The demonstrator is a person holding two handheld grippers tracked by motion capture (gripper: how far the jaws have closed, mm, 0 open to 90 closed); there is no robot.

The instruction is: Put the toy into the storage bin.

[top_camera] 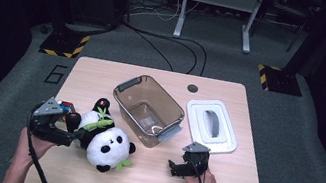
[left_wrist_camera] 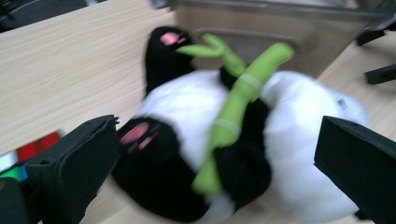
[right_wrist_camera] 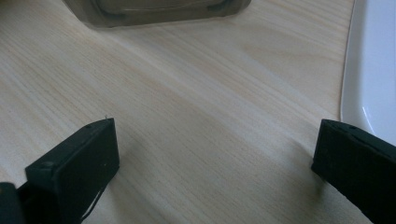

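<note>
Left gripper (left_wrist_camera: 215,172) spread wide, straddling plush panda (top_camera: 104,139) lying front-left on table, beside open bin (top_camera: 147,109). Guessing bin's open to receive it. Right gripper (right_wrist_camera: 215,163) wide too, empty, parked near lid (top_camera: 211,125).

- Left gripper (top_camera: 73,132): held low in the person's left hand (top_camera: 32,142), just left of the panda toy (top_camera: 106,141); jaws spread wide toward it, not closed on it.
- Right gripper (top_camera: 173,167): held in the right hand (top_camera: 203,182), well right of the panda toy; jaws wide apart, holding nothing.
</note>
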